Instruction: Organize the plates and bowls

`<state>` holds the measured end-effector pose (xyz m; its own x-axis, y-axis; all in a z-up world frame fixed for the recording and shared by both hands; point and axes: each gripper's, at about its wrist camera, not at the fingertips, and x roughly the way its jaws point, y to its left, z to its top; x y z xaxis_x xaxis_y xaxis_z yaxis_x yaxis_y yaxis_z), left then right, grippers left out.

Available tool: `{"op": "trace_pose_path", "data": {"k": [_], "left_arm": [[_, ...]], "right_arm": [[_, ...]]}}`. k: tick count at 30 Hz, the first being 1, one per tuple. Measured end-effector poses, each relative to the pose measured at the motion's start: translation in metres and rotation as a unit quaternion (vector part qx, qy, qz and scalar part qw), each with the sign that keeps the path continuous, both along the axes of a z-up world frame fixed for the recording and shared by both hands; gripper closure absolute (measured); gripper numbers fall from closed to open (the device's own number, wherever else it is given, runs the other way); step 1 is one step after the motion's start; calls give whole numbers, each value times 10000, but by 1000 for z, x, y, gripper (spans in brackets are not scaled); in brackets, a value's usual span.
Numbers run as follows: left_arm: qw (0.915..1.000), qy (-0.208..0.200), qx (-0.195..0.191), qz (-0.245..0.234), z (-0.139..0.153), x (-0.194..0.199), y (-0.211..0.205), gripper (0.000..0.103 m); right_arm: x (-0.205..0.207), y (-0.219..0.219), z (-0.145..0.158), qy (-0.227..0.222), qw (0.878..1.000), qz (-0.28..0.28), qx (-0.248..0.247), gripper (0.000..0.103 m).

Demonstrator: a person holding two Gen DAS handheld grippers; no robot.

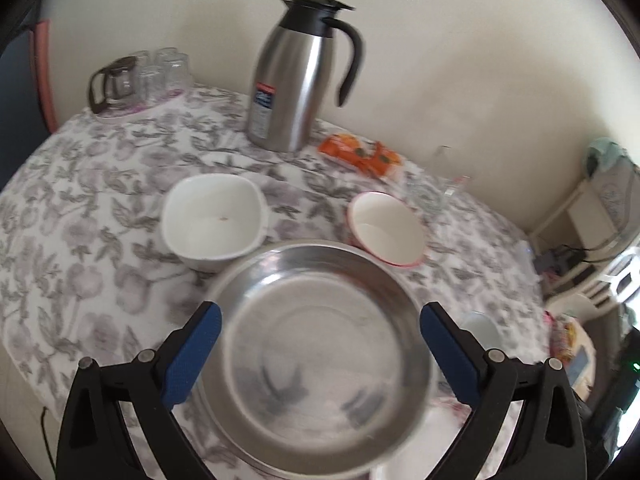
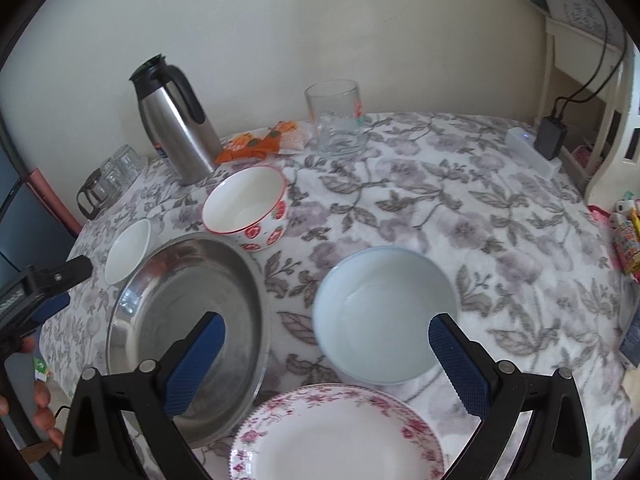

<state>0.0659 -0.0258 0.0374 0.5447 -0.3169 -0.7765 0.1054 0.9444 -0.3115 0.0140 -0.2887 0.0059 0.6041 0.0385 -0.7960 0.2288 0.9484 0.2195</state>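
the left gripper [image 1: 320, 344] is held wide open above the steel plate [image 1: 320, 356], nothing being gripped between its blue pads; the plate is seen resting on the floral tablecloth [image 2: 460, 208] near the table's front-left edge. the right gripper [image 2: 326, 354] is likewise spread wide and empty, poised over the pale blue bowl [image 2: 384, 312] set toward the middle of the table. a floral plate [image 2: 336, 436] is laid at the front edge. a white square bowl [image 1: 214, 220] and a strawberry bowl [image 2: 246, 204] are placed behind the steel plate, and a steel carafe [image 1: 298, 76] is stood at the back edge.
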Motion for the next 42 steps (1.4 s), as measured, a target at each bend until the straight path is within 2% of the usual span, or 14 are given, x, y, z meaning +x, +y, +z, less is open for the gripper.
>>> {"op": "trace_pose_path", "data": {"k": [5, 9, 13, 16, 18, 24, 27, 30, 32, 34, 36, 38, 40, 42], "left_arm": [[9975, -155, -168, -663, 17, -23, -29, 4], [9905, -156, -311, -1328, 22, -45, -56, 4], [9839, -31, -25, -1789, 16, -64, -83, 4], [9780, 316, -145, -2058, 4, -73, -94, 4], [9748, 551, -246, -2149, -4, -77, -99, 4], [9704, 1001, -153, -2191, -24, -86, -106, 4], [9681, 1218, -129, -2188, -35, -89, -106, 5], [9625, 1533, -181, -2233, -48, -92, -109, 15], [9579, 1778, -216, -2244, -58, -94, -108, 16], [9551, 1954, -213, -2217, -66, -95, -108, 16], [9537, 2046, -201, -2196, -71, -95, -107, 19], [9540, 2089, -110, -2147, -76, -95, -107, 23], [9542, 2119, 28, -2112, -81, -94, -107, 28], [9523, 2192, 136, -2117, -87, -95, -108, 33]], "right_arm": [[-16, -31, 8, -134, 9987, -442, 225, 0], [-30, -49, 10, -149, 9964, -724, 408, 0], [-40, -60, 0, 241, 9938, -1001, 426, 0], [-47, -67, -13, 528, 9911, -1084, 570, 0], [-53, -68, -19, 687, 9901, -1098, 546, 0], [-66, -66, -36, 1073, 9886, -993, 356, 0], [-71, -68, -51, 1308, 9858, -941, 471, 1], [-73, -68, -65, 1542, 9822, -901, 585, 6], [-73, -69, -72, 1683, 9795, -892, 659, 18], [-74, -69, -78, 1782, 9771, -872, 775, 22], [-74, -68, -82, 1836, 9755, -831, 879, 27], [-74, -66, -86, 1905, 9744, -786, 898, 38], [-74, -64, -90, 1972, 9732, -746, 917, 40], [-74, -64, -95, 2023, 9713, -697, 1040, 47]]}}
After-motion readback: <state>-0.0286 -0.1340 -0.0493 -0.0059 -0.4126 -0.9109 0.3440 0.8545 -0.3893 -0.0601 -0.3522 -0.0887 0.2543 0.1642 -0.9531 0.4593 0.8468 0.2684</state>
